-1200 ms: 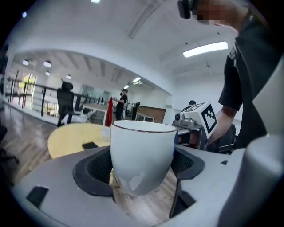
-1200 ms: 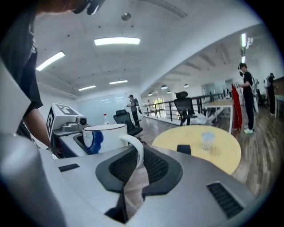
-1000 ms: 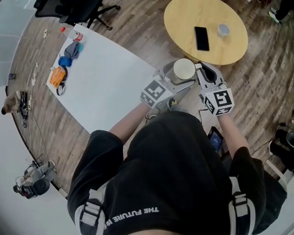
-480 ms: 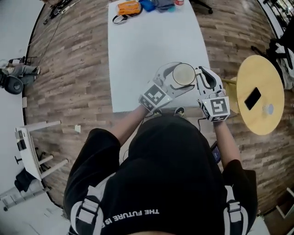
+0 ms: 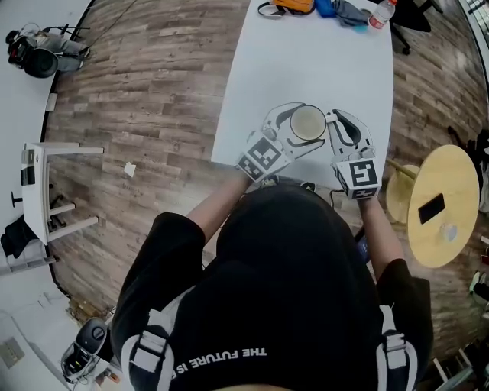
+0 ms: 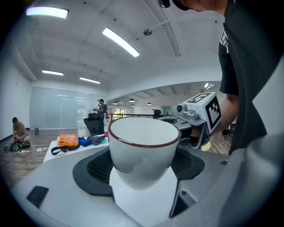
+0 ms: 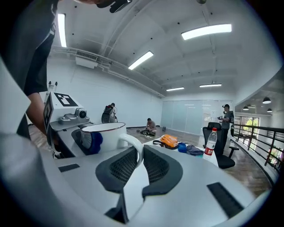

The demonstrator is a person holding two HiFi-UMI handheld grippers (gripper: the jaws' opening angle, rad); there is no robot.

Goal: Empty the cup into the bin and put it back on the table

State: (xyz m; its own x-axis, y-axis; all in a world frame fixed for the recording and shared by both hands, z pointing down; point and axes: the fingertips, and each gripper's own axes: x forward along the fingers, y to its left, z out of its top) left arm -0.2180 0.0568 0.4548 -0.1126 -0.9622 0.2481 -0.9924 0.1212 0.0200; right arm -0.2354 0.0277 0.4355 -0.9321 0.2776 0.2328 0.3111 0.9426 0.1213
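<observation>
A white cup [image 5: 308,122] with a dark red rim is held upright above the near edge of the white table [image 5: 321,61]. My left gripper [image 5: 294,134] is shut on the cup's body [image 6: 142,150], one jaw on each side. My right gripper [image 5: 336,126] is shut on the cup's handle [image 7: 133,148], which sticks out between its black pads. The cup's inside looks empty in the head view. No bin shows in any view.
At the table's far end lie an orange bag [image 5: 294,6], blue and grey cloths [image 5: 344,11] and a red-capped bottle [image 5: 380,15]. A round wooden table [image 5: 445,206] with a phone stands at the right. A white stool frame [image 5: 46,191] is at the left. People are in the background.
The person has turned with the cup held in both grippers. The white table now lies straight ahead and the round wooden table has swung from the upper right to the right side.
</observation>
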